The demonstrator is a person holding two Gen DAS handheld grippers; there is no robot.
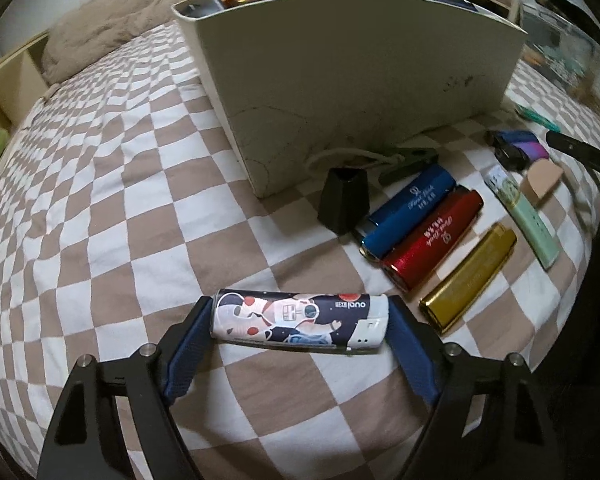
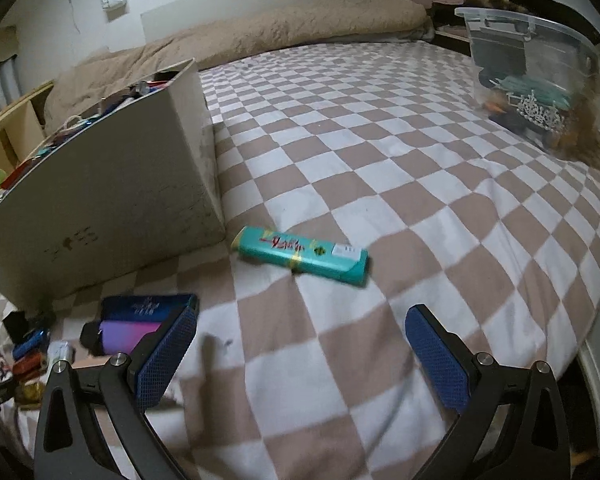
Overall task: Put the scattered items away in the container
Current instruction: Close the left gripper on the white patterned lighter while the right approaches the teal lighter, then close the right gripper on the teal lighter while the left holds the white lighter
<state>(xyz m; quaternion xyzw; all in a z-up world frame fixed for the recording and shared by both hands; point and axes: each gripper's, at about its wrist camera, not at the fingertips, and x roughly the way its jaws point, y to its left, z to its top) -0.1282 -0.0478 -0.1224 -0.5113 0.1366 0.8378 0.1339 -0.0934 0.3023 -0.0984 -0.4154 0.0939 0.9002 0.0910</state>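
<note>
Left wrist view: left claw (image 1: 300, 326) pinches the astronaut-print lighter (image 1: 300, 324) end to end, both blue pads on its ends, lighter lying crosswise just over the checkered bed sheet (image 1: 100, 200). Only this view shows the row to its right: blue lighter (image 1: 410, 210), red lighter (image 1: 434, 240) touching it, gold lighter (image 1: 468, 280) just beside, pale green lighter (image 1: 524, 216) further out. A small black cap (image 1: 344, 200) stands near the corner of the white box (image 1: 340, 80); a dark clip (image 1: 410, 164) lies against the box's base. The box is already full of mixed items at the rim. The right claw's arm shows only as a dark edge at far right.

Right wrist view: right claw (image 2: 302, 354) spread wide, nothing between the pads, hanging over bare sheet. Only here: a teal pack (image 2: 302, 256) lying flat near the box's far corner, apart from it, and a clear plastic tub (image 2: 540, 80) at the bed's far right with a tiara inside. A purple lighter (image 2: 130, 334) sits just beside the claw's left finger; this view catches the lighter row only as a blurred cluster at lower left.
</note>
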